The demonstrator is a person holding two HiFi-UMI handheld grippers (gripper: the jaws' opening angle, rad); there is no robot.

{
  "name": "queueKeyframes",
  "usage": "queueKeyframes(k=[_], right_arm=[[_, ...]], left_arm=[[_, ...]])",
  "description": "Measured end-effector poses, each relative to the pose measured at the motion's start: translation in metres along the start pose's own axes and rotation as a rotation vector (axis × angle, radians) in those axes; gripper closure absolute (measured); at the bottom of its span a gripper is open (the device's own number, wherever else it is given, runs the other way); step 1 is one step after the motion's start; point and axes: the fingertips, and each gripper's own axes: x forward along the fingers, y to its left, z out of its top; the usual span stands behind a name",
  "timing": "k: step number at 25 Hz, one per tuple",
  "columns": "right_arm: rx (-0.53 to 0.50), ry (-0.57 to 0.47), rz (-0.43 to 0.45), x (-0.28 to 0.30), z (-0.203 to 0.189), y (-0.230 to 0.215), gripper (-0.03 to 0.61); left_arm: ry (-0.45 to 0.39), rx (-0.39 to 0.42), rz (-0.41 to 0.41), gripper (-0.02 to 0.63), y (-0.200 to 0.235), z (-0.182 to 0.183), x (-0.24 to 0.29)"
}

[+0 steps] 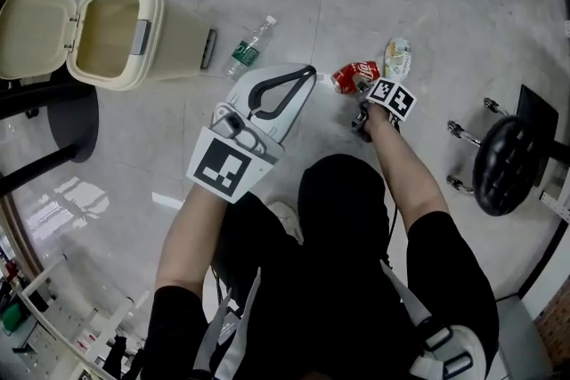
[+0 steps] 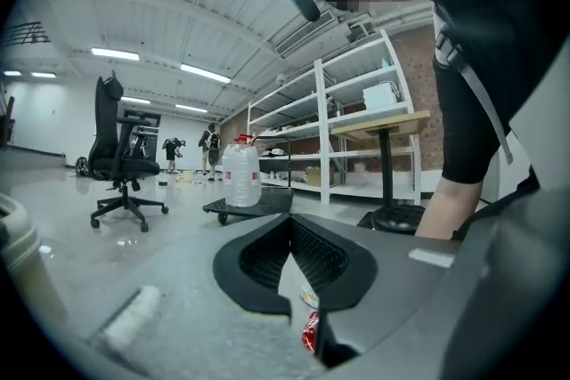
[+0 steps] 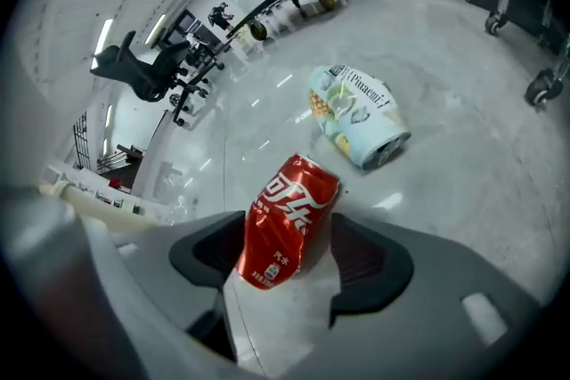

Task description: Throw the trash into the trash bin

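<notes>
A dented red cola can [image 3: 289,222] lies on the grey floor between the jaws of my right gripper [image 3: 294,255]. The jaws stand open around it, with a gap on the right side. In the head view the can [image 1: 354,76] sits just ahead of that gripper [image 1: 362,95]. A pale printed cup [image 3: 361,116] lies on its side beyond the can. A clear plastic bottle with a green label [image 1: 249,49] lies further left. The beige trash bin [image 1: 147,9] stands at far left with its lid up. My left gripper [image 1: 307,74] hovers shut and empty, [image 2: 290,231] pointing about level.
A black stool with chrome legs [image 1: 508,160] stands close on the right. Another dark seat base [image 1: 62,129] is beside the bin. In the left gripper view an office chair [image 2: 120,156], a water jug on a dolly [image 2: 242,173] and shelving [image 2: 356,120] stand farther off.
</notes>
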Motion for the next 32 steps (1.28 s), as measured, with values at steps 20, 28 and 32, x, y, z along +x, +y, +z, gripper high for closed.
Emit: queueKeyframes(k=[20, 28, 32], right_arm=[[-0.305, -0.086, -0.042, 0.023, 0.023, 0.055, 0.416], [-0.5, -0.287, 0.118, -0.108, 0.089, 0.14, 0.416], [-0.623, -0.342, 0.176, -0.208, 0.11, 0.197, 0.416]], left_arm=[[0.039, -0.111, 0.118, 0.611, 0.03, -0.02, -0.045], [-0.017, -0.203, 0.179, 0.611, 0.057, 0.044, -0.059], [0.02, -0.219, 0.181, 0.611, 0.053, 0.099, -0.06]])
